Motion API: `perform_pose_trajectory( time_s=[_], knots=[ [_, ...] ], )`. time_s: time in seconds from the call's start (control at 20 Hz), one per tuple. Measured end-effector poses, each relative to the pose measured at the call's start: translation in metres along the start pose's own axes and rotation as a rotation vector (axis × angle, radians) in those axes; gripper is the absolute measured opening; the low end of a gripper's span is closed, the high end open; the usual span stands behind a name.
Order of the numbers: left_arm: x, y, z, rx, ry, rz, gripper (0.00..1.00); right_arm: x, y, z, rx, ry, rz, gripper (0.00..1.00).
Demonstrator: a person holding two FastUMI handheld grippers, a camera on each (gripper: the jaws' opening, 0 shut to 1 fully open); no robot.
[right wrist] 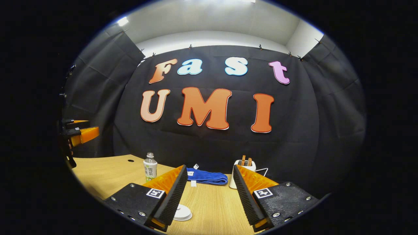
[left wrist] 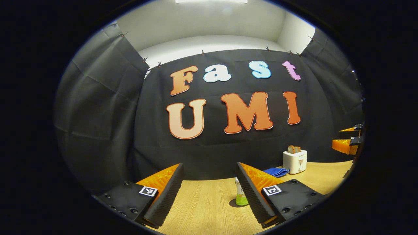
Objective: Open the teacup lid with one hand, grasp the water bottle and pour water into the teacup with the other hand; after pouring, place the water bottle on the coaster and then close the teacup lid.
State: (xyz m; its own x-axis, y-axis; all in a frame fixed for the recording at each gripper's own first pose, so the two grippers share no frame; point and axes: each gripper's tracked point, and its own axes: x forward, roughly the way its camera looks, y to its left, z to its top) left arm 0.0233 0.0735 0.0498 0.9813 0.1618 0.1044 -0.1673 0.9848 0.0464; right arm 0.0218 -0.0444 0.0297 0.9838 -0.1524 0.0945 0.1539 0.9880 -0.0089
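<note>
The water bottle (right wrist: pixel 150 168) stands upright on the wooden table (right wrist: pixel 107 173), clear with a white cap and a green-and-white label. It is left of and beyond my right gripper (right wrist: pixel 210 167), which is open with nothing between its fingers. A flat white round disc (right wrist: pixel 182 212), like a coaster, lies low on the table, partly hidden behind the left finger. In the left gripper view the bottle (left wrist: pixel 240 195) peeks out from behind the right finger of my left gripper (left wrist: pixel 209 164), which is open and holds nothing.
A white toaster (left wrist: pixel 295 161) with toast in it stands at the back by the cloth wall, a folded blue cloth (left wrist: pixel 276 172) beside it. The toaster (right wrist: pixel 242 164) and blue cloth (right wrist: pixel 205 177) lie beyond the right gripper. Each gripper appears at the other view's edge.
</note>
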Motion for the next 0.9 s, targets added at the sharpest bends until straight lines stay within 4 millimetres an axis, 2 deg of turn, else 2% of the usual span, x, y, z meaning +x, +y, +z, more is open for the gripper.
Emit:
perform_pose_trajectory(
  time_s=[0.4,0.7,0.9],
  knots=[
    [-0.002,0.004,-0.003,0.002,0.004,0.013,0.99,-0.002,0.002,0.004,0.002,-0.012,-0.002,0.84],
    [-0.004,0.002,0.003,0.014,-0.005,0.02,0.99,-0.001,0.0,0.013,0.003,-0.022,-0.003,0.84],
    [-0.005,0.002,0.005,0.01,-0.011,0.019,0.99,-0.002,0.003,0.011,0.002,-0.019,0.007,0.84]
  ],
)
